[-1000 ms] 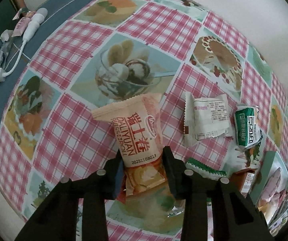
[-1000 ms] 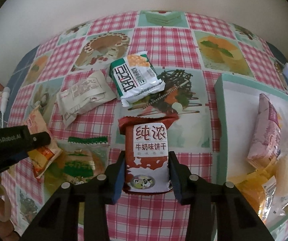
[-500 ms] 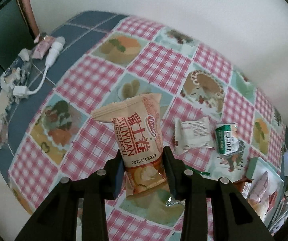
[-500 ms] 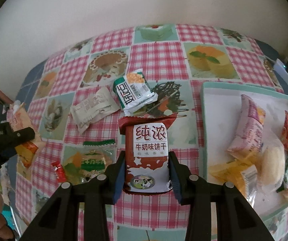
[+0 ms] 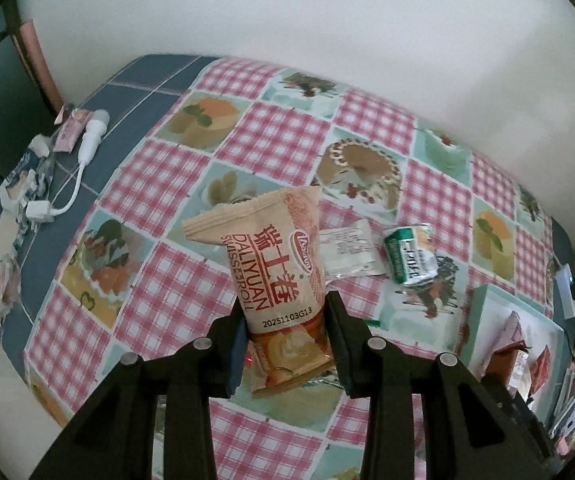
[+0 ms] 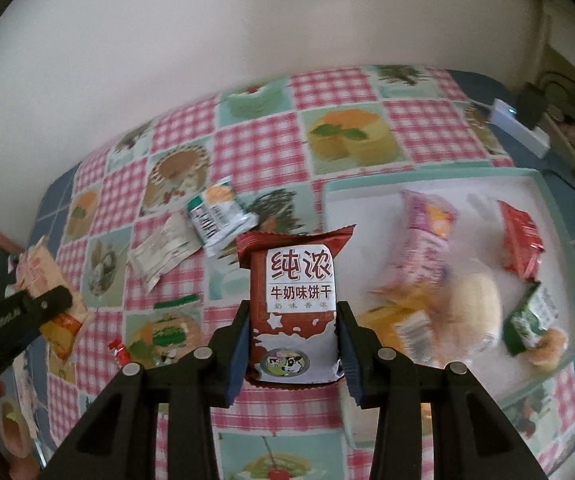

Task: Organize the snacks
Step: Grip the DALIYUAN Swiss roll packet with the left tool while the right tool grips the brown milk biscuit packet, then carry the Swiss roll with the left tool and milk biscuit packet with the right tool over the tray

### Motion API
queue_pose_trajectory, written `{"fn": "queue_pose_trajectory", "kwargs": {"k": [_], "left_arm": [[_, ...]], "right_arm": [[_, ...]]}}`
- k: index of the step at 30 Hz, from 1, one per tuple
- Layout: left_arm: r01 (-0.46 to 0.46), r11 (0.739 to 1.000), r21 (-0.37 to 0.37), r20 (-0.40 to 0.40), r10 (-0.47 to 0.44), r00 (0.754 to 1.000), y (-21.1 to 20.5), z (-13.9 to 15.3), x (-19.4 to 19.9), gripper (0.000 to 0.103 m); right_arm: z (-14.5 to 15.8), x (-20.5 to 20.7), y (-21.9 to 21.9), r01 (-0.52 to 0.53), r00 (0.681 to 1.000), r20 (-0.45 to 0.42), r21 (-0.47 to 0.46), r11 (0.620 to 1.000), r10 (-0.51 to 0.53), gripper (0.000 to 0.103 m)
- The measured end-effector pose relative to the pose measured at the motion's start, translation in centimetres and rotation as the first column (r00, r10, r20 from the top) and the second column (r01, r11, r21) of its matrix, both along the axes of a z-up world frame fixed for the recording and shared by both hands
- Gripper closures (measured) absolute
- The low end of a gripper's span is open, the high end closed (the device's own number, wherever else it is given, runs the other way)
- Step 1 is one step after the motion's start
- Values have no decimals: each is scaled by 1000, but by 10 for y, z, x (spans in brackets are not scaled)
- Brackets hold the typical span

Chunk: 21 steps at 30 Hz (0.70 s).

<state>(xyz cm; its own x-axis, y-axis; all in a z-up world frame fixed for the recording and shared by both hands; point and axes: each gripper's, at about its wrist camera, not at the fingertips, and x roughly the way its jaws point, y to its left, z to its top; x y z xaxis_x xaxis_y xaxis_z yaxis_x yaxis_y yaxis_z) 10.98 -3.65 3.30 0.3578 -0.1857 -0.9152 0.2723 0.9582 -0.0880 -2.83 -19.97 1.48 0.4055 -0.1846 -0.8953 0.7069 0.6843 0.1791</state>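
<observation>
Left wrist view: the left claw [image 5: 286,334] pinches a tan Swiss-roll snack packet [image 5: 277,280] at frame centre, above the pink-checked table [image 5: 159,292]; a white wrapper [image 5: 349,252] and a green-and-white packet [image 5: 409,258] lie to its right. Right wrist view: the right claw [image 6: 293,344] pinches a red-and-white milk-biscuit packet [image 6: 293,300] at centre, left of the teal-rimmed white tray [image 6: 367,184] holding snacks.
</observation>
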Motion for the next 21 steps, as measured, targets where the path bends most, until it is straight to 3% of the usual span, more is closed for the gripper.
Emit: {"fn": "queue_pose_trajectory", "kwargs": {"k": [9,21], "left_arm": [[64,998,3,33,-64,997,-30,15,-15,65],[146,989,-11,17,-146,989,-59,16,-37,65]], "right_arm": [[15,-36,-37,131,991,17,-4,991,-131,61],[25,-78,-84,263,964,33,-4,965,-263,61]]}}
